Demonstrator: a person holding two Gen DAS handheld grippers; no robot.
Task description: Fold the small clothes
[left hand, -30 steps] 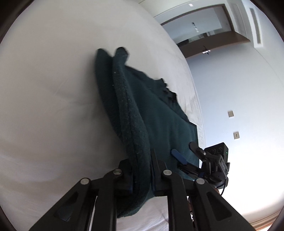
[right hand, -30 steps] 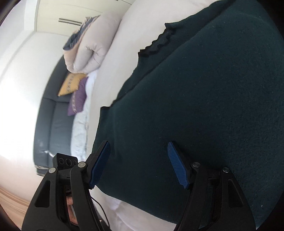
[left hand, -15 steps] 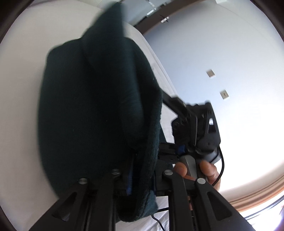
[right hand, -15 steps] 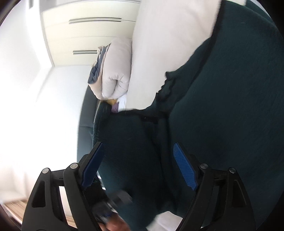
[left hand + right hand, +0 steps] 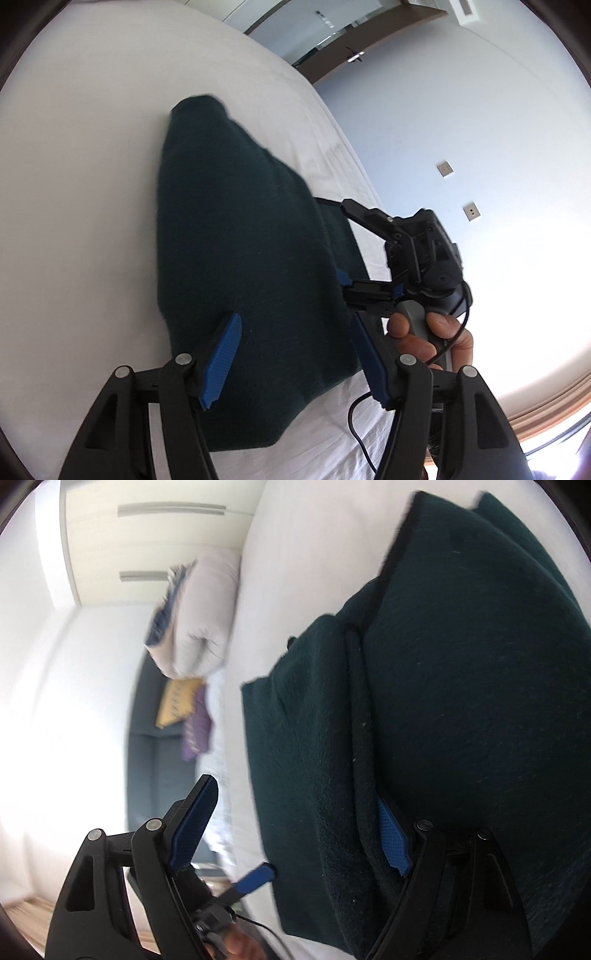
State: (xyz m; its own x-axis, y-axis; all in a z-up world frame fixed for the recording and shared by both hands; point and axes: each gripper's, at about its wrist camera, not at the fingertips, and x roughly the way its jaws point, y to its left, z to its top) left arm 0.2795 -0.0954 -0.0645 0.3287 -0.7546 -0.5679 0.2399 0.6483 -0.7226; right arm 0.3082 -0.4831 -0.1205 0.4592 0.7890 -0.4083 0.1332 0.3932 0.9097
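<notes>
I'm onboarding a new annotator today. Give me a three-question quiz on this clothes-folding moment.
1. True or false: the left gripper is clamped on the dark green knit garment.
2. What does the garment lie on? A) wooden floor B) white bed sheet C) grey sofa
3. Fill in: the cushion beside the yellow cushion is ____.

Key: 1 false, its jaws are opening over the cloth; 2 B; 3 purple.

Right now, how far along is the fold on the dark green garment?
Done: one side of the dark green garment already lies folded over itself on the white bed; its layered edge shows in the right wrist view. In hand: the left gripper is opening with cloth between its jaws, no pad pressing; the right gripper is open. Left: any further fold, smoothing.
</notes>
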